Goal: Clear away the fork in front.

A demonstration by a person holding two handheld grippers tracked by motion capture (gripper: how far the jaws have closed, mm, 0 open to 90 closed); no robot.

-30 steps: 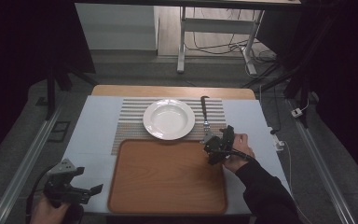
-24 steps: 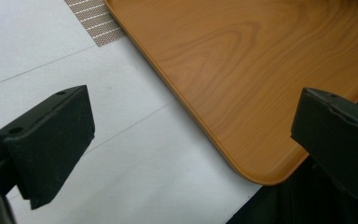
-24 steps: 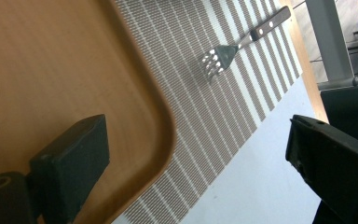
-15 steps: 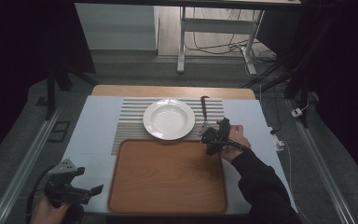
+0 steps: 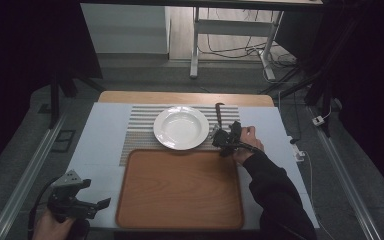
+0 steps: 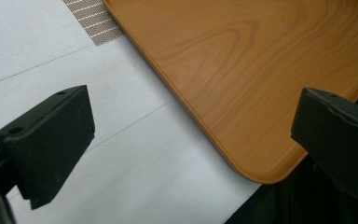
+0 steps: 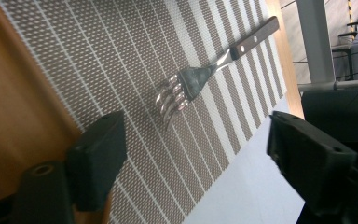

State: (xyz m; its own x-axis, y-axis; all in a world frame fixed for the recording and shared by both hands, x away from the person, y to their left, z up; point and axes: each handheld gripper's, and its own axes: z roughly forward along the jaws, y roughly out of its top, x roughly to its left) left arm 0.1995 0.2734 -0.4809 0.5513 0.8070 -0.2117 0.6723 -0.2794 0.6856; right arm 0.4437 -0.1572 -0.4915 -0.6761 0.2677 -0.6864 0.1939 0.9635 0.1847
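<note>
Since a second ago the right gripper (image 5: 223,139) has travelled up the bench from the tray's far right corner onto the striped placemat, closing on the fork, while the left gripper has stayed in place at the near left corner.

At the far left, the left gripper (image 5: 77,202) is held low over the white bench cover (image 5: 100,125) by the person's left hand (image 5: 52,227), just beside the near left corner of the wooden tray (image 5: 180,190). In the left gripper view its fingers (image 6: 51,140) stand wide apart and released, with nothing between them; the tray's rounded corner (image 6: 261,172) lies under the gap.

Toward the middle, the tray lies bare on the near half of the bench. Beyond it the striped placemat (image 5: 140,130) carries a white plate (image 5: 181,127), which sits just off the tray's far edge.

To the right of the plate lies the fork (image 5: 219,114), its dark wooden handle pointing away from the person. In the right gripper view the fork (image 7: 205,79) rests flat on the placemat (image 7: 135,56), tines toward the camera, ahead of the gripper and apart from it. The right gripper's fingers (image 7: 98,154) are released and spread wide, holding nothing. The right hand (image 5: 245,145) and dark sleeve (image 5: 275,195) reach in along the tray's right side.
</note>
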